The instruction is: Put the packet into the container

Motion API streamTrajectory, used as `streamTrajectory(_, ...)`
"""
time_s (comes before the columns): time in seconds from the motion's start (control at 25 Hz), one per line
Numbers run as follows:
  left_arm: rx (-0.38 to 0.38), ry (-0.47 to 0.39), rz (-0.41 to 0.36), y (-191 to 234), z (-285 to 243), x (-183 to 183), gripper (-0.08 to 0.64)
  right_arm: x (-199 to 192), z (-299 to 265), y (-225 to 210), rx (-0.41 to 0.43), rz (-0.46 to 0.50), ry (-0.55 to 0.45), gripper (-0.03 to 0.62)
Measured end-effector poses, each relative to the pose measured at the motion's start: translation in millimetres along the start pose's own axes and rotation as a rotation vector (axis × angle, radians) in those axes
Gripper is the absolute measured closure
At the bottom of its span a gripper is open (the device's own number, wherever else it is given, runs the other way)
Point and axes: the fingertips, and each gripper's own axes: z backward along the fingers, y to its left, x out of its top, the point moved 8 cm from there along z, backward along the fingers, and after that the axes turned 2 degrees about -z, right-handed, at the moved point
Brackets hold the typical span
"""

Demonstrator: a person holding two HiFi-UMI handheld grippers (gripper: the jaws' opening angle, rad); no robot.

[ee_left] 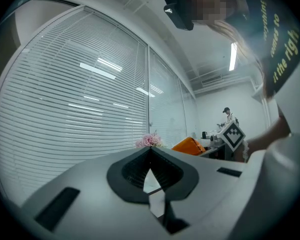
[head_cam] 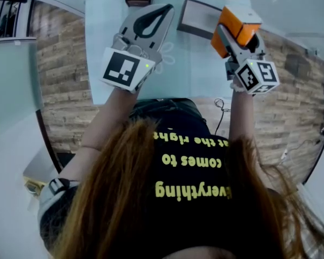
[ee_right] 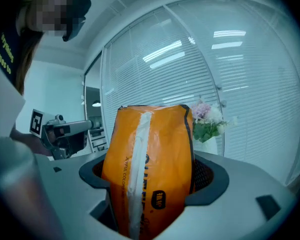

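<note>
Orange packet: clamped in wide-set jaws of right tool, held up just right of the container, not yet inside. Pick-up done, by the look of it; moving over and dropping in still to do. Glossy, crinkled foil pillow with pale centre seam. Container rectangular, dark-rimmed, on smooth pale desk. Left tool, left of container, closed tip to tip, empty.

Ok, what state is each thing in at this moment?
Left gripper: shut, nothing between the jaws.
Right gripper: shut on the orange packet.
Orange packet: gripped, held off the table.
Container: on the table, packet not in it.
Window blinds: lowered.
</note>
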Motion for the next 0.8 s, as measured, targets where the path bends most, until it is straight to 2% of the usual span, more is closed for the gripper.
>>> streamTrajectory(0.08, 0.008, 0.002, 0.000, 1, 2, -1, 0.558, -6, -12, -8, 0.037, 0.026, 0.083, 0.190)
streamTrajectory(0.2, 0.026, 0.000, 0.040, 6, 8, -3, 0.558, -12, -31, -18, 0.094, 0.136, 0.201, 0.190)
streamTrajectory(0.28, 0.045, 0.000, 0.054, 10, 10, -4, 0.558, -15, -47, -23, 0.167, 0.237, 0.292, 0.190)
streamTrajectory(0.48, 0.085, 0.005, 0.071, 15, 16, -5, 0.558, -28, -80, -23, 0.359, 0.580, 0.546, 0.190)
streamTrajectory(0.64, 0.112, 0.004, 0.068, 18, 21, -5, 0.558, -40, -95, -18, 0.459, 0.686, 0.645, 0.190)
streamTrajectory(0.8, 0.128, 0.010, 0.066, 20, 26, -7, 0.558, -57, -106, -18, 0.545, 0.853, 0.774, 0.190)
